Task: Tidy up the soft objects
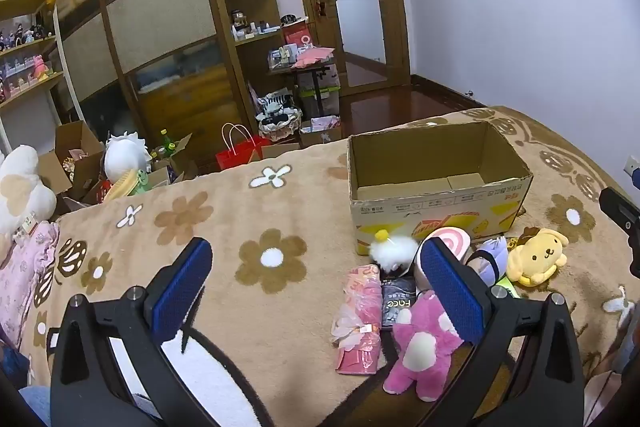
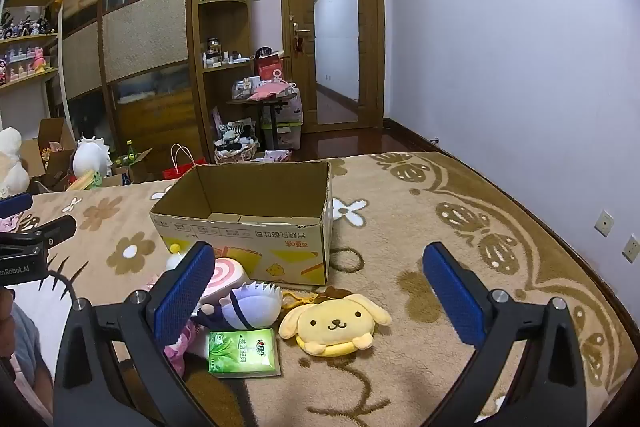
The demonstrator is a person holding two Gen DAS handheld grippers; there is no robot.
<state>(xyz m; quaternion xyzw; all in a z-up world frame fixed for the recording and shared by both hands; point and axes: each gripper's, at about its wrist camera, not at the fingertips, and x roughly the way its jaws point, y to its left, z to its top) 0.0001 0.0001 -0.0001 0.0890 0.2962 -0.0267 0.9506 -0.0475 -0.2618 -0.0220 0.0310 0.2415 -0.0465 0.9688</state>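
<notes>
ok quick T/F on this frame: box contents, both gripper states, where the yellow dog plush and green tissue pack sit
1. The cardboard box is full of plush toys. False: its interior looks empty.
2. The left gripper and right gripper are both open, holding nothing. True.
3. The yellow dog plush lies on the blanket in front of the box. True.
4. The green tissue pack sits inside the box. False: it lies on the blanket, left of the yellow dog plush.

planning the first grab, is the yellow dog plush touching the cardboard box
Apart. The right wrist view shows a strip of bare blanket between the yellow dog plush and the cardboard box.
</notes>
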